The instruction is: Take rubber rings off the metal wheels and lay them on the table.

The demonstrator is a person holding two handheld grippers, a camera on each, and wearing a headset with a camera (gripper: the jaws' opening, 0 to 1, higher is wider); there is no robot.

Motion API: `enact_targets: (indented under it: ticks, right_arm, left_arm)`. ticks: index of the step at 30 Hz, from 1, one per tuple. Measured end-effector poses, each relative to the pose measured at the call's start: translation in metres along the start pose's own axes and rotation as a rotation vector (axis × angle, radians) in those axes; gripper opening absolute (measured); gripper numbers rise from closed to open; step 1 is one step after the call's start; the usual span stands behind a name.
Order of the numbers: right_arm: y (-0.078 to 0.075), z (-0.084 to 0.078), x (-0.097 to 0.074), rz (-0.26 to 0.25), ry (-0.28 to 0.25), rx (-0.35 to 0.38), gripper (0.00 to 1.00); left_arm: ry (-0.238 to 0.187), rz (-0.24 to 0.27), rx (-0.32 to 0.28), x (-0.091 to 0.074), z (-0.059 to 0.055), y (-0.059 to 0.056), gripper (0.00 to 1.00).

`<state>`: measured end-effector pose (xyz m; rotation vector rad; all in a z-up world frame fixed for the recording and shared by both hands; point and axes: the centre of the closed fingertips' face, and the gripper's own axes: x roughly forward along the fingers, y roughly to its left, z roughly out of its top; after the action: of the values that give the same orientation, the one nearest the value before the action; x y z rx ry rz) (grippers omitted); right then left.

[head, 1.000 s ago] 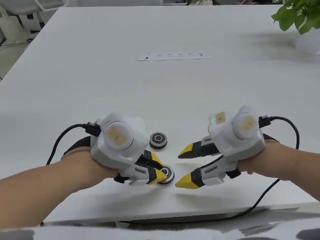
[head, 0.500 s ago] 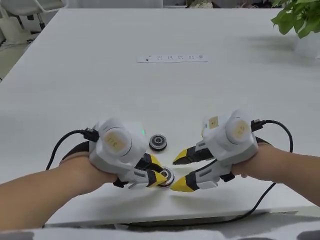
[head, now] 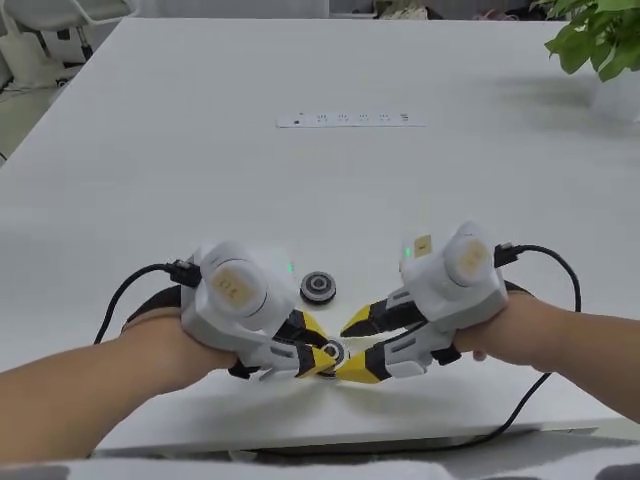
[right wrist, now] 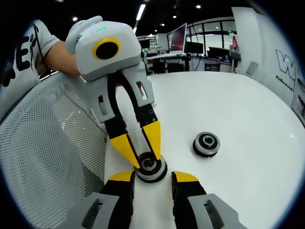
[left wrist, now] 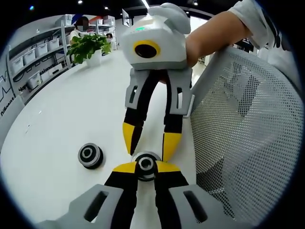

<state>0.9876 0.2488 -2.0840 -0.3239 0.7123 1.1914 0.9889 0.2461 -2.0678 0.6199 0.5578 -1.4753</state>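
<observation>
Both our tools meet at one metal wheel [right wrist: 150, 167] on the surface [head: 350, 200]: left tool [left wrist: 146, 168] clamped on it, right tool [right wrist: 153, 177] half-open, tips flanking it. A second wheel [head: 318, 286] lies just beyond the tools.

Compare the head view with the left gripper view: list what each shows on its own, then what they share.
Head view: the power strip far up the table, and the person's left forearm.
Left gripper view: a mesh chair back and shelves of bins.
Shared: the right gripper, open at the clamped wheel, the loose wheel and the plant.
</observation>
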Motion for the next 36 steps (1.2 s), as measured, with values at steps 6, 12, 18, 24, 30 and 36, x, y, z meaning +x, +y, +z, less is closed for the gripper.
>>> enact_targets:
  ticks: [6,12,18,24,30,36]
  right_arm:
    - [0.003,-0.001,0.000,0.014,-0.008,0.008,0.24]
    - [0.003,-0.002,-0.002,0.012,-0.011,-0.003,0.22]
    - [0.003,-0.006,-0.005,0.010,-0.001,-0.015,0.14]
    - [0.002,-0.010,-0.006,-0.003,0.006,-0.023,0.07]
    - [0.002,-0.011,-0.007,-0.003,0.013,-0.010,0.03]
    - [0.000,-0.011,-0.009,-0.005,0.015,0.033,0.00]
  left_arm:
    - [-0.002,0.003,-0.001,0.001,0.000,0.000,0.08]
    - [-0.002,0.007,-0.001,0.001,0.000,0.001,0.08]
    - [-0.002,0.012,-0.004,0.001,0.000,0.001,0.08]
    - [-0.003,0.018,-0.007,0.001,0.000,0.001,0.08]
    - [-0.003,0.022,-0.005,0.001,0.000,0.001,0.08]
    - [-0.003,0.023,-0.005,0.001,0.000,0.001,0.08]
